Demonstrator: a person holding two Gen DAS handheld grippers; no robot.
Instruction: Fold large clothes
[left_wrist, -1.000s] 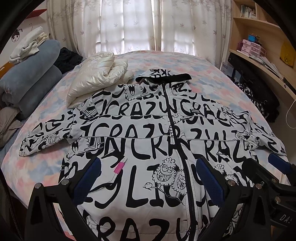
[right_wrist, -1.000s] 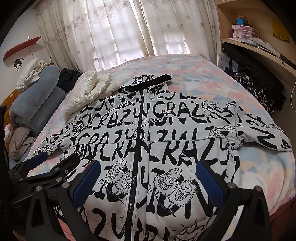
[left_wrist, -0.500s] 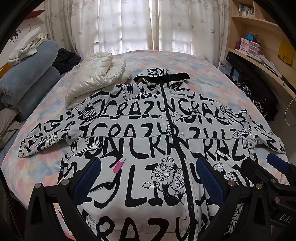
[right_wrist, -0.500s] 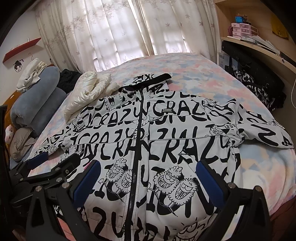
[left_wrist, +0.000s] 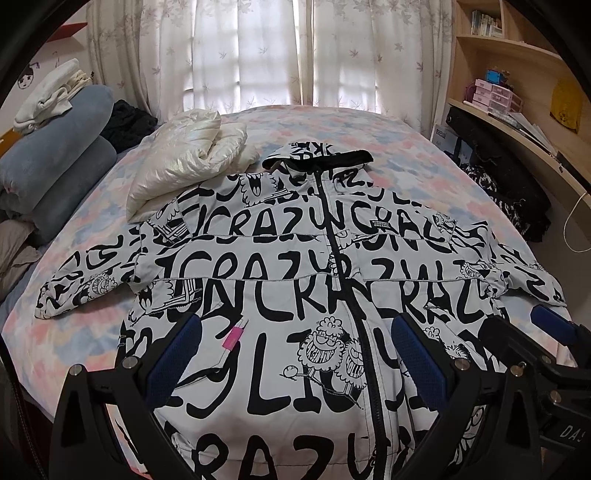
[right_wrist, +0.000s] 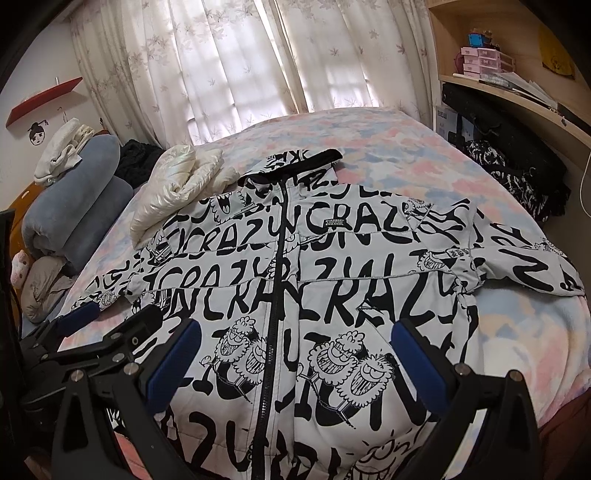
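A white jacket (left_wrist: 280, 280) (right_wrist: 332, 280) covered in black lettering and cartoon figures lies face up on the bed, zipped, both sleeves spread out sideways, its black-edged collar (left_wrist: 332, 157) pointing toward the window. My left gripper (left_wrist: 295, 350) hovers open above the lower front of the jacket, holding nothing. Over the hem area to the right of the zipper, my right gripper (right_wrist: 295, 354) is open as well. Each gripper shows at the edge of the other's view. A pink tag (left_wrist: 233, 338) sticks out near the left pocket.
A folded cream puffer jacket (left_wrist: 188, 155) rests on the bed (left_wrist: 399, 147) by the jacket's left shoulder. Rolled grey-blue blankets (left_wrist: 55, 155) with white clothes on top sit at the left. Dark clothes (left_wrist: 517, 206) and wooden shelves (left_wrist: 517, 122) line the right side. Curtains hang behind.
Both grippers have drawn back and risen slightly, so more of the jacket and bed shows. Neither gripper has closed, and the jacket has not moved.
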